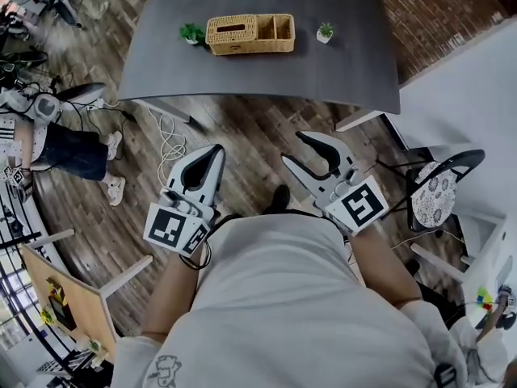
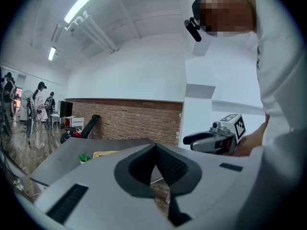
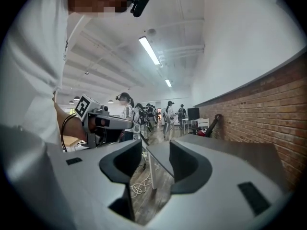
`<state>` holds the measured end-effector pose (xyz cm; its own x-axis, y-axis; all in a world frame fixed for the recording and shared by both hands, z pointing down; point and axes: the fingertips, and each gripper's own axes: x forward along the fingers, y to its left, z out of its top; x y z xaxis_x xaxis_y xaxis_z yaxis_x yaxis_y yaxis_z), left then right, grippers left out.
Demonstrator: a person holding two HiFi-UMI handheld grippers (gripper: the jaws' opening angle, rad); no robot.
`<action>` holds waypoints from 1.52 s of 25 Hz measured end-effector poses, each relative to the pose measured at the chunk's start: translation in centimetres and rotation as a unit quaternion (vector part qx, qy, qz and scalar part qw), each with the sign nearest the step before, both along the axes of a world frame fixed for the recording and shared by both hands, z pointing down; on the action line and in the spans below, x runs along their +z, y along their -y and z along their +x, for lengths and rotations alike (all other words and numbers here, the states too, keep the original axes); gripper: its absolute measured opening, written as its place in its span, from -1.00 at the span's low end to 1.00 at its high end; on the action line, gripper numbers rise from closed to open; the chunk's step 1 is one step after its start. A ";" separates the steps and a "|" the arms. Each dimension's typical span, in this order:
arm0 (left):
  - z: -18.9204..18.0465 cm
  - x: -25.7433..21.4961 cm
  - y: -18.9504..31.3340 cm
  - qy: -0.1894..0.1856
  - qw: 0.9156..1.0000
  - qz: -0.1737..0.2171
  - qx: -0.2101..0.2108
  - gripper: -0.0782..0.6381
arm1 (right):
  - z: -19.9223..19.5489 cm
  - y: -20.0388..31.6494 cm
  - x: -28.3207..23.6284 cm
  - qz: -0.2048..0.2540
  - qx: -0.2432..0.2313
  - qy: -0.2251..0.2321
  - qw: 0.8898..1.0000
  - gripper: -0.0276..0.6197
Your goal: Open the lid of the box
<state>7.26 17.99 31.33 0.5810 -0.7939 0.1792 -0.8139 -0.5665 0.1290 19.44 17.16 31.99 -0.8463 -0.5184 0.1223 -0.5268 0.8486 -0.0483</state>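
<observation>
Left gripper [image 1: 216, 148]: its jaws are standing together, tips meeting, with nothing between them. It is touching nothing and is hanging in the air over the wooden floor [image 1: 242, 128], short of the table [image 1: 266, 75].

Right gripper [image 1: 292, 146]: its jaws are standing moderately apart. Nothing is sitting between them and they are touching nothing. It is hanging just beside the left gripper, likewise short of the table's near edge.

The wicker box [image 1: 250, 33] is resting on the far part of the table, well apart from both grippers and between two small potted plants [image 1: 191, 32]. Its lid [image 1: 230, 29] is lying flat over the left section.

In the left gripper view, that gripper's own body is covering most of the box [image 2: 104, 154], leaving only a strip showing. How the lid fastens is too small to tell.
</observation>
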 end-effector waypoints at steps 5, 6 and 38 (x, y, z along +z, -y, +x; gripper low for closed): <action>0.5 -0.7 1.1 0.005 1.000 0.008 0.001 -0.75 | 1.0 1.3 -1.1 0.006 0.004 0.010 1.000 -0.29; 0.5 -0.8 1.4 0.004 1.000 0.009 -0.001 -0.75 | 1.1 1.5 -1.2 0.009 0.005 0.010 1.000 -0.29; -14.1 -2.7 21.7 -0.044 0.993 0.036 0.108 -0.75 | -16.7 16.7 -3.1 0.023 0.086 -0.026 0.996 -0.27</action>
